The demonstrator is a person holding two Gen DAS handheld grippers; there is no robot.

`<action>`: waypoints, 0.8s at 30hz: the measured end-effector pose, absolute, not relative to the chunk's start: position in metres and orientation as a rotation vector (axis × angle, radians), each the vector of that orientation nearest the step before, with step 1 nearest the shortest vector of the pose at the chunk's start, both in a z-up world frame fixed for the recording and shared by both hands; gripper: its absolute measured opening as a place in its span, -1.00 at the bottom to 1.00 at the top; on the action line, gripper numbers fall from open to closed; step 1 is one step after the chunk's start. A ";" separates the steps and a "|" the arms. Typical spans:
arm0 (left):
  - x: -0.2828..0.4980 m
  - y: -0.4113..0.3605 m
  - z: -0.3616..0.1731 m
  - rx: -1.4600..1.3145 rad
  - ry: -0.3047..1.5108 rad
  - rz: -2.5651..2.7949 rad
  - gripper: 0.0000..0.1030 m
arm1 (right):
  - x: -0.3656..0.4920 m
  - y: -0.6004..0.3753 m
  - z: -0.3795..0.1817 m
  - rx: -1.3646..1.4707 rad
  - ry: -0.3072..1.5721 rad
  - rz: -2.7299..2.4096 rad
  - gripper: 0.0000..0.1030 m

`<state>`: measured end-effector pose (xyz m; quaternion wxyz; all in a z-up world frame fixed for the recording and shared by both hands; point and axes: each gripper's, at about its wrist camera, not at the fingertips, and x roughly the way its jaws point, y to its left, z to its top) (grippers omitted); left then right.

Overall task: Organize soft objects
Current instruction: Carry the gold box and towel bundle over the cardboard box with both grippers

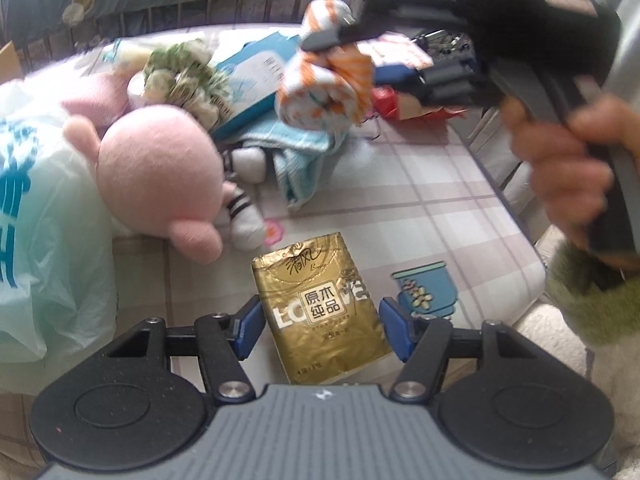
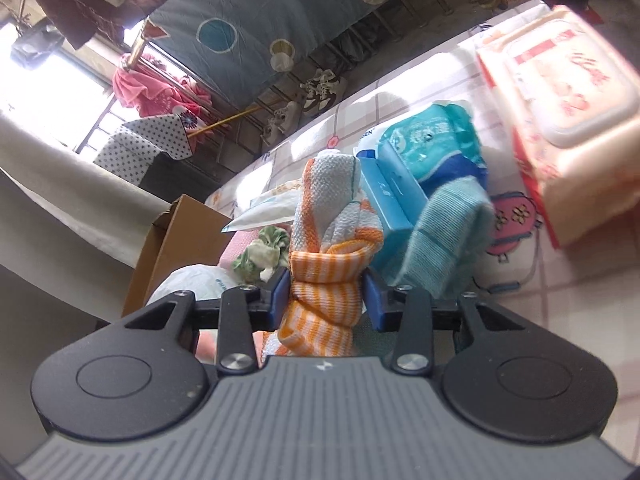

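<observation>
My left gripper [image 1: 320, 312] is shut on a gold tissue pack [image 1: 320, 312], which sticks out forward between its blue pads above the checked bed sheet [image 1: 432, 200]. An orange-and-white striped towel [image 2: 324, 288], rolled and knotted, sits between the pads of my right gripper [image 2: 326, 296], which is shut on it. In the left wrist view the same towel [image 1: 320, 96] hangs lifted off the bed from the right gripper [image 1: 360, 60], held by a person's hand [image 1: 568, 168]. A pink plush toy [image 1: 160, 176] lies to the left.
A light blue knitted cloth [image 1: 304, 160], a blue tissue box [image 1: 256, 84], a green-white cloth bundle [image 1: 184, 76] and a pale plastic bag [image 1: 48, 240] crowd the bed. A wet-wipes pack [image 2: 560, 112] lies at right and a cardboard box [image 2: 176, 248] stands past the bed's edge.
</observation>
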<state>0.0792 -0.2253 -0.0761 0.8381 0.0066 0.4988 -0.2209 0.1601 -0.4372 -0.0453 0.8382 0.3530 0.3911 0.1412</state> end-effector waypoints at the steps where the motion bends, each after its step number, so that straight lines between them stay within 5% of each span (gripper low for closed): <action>1: 0.078 -0.227 -0.073 0.017 1.046 -0.471 0.23 | 0.152 -0.441 -0.045 0.755 0.825 0.299 -0.27; 12: 0.079 -0.236 -0.009 0.019 0.919 -0.476 0.23 | 0.080 -0.477 -0.017 0.796 0.748 0.285 -0.27; 24: 0.105 -0.179 0.088 -0.075 0.733 -0.415 0.23 | 0.096 -0.427 0.070 0.713 0.678 0.364 -0.26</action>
